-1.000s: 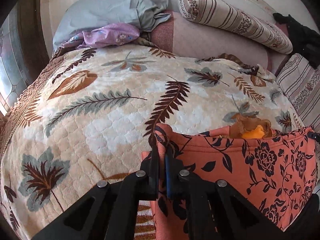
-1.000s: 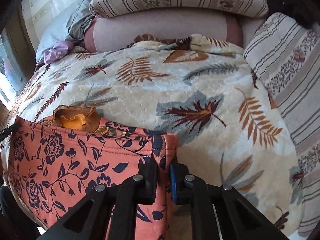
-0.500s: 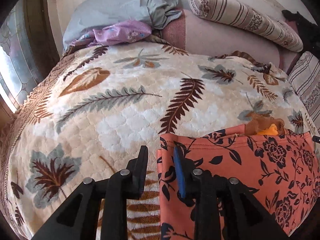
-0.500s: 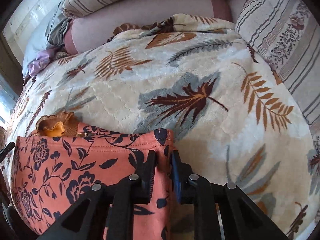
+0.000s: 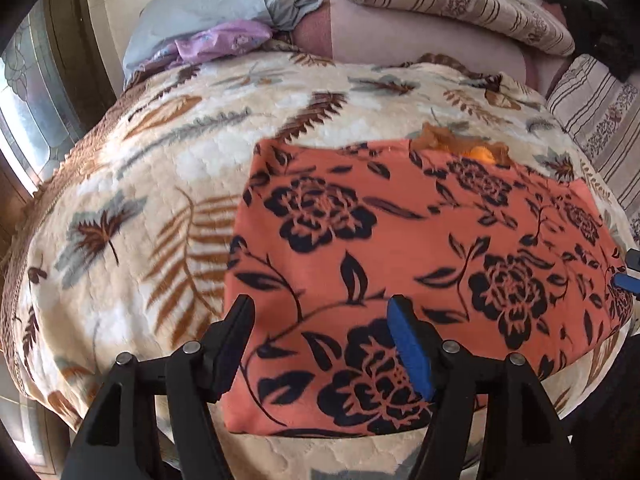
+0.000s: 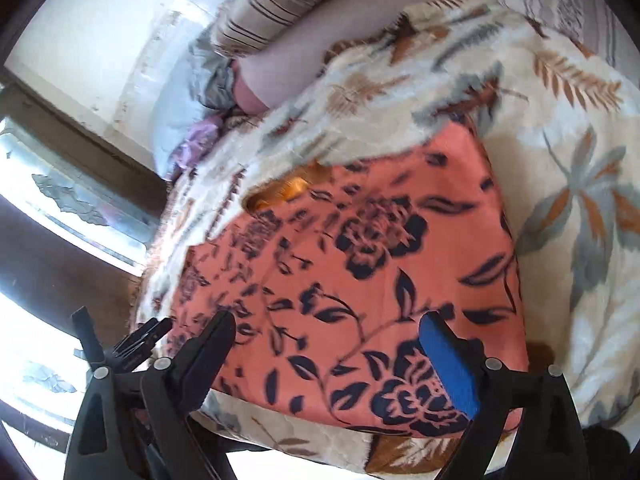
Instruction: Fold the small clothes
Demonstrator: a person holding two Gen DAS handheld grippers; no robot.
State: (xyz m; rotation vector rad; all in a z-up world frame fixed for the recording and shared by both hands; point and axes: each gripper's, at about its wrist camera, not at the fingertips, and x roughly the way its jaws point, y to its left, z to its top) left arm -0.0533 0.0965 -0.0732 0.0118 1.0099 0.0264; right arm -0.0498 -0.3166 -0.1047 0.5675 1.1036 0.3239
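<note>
Opening over the near left part of the orange floral garment (image 5: 420, 248), left gripper (image 5: 320, 316) with jaws spreading, nothing pinched, cloth merely lying below between them. A second ago clamped on the upper left corner; now let go. Lying flat on the leaf-patterned bed blanket (image 5: 132, 208), the garment, as a folded rectangle, upper edge laid down toward the pillows, with a brown-and-yellow item (image 5: 468, 146) peeking from beneath that far edge. Further right, right gripper (image 6: 326, 338) likewise opening, wide, empty, released from the upper right corner. Probably one fold just completed; next likely a fresh grasp for a second fold, or smoothing.
</note>
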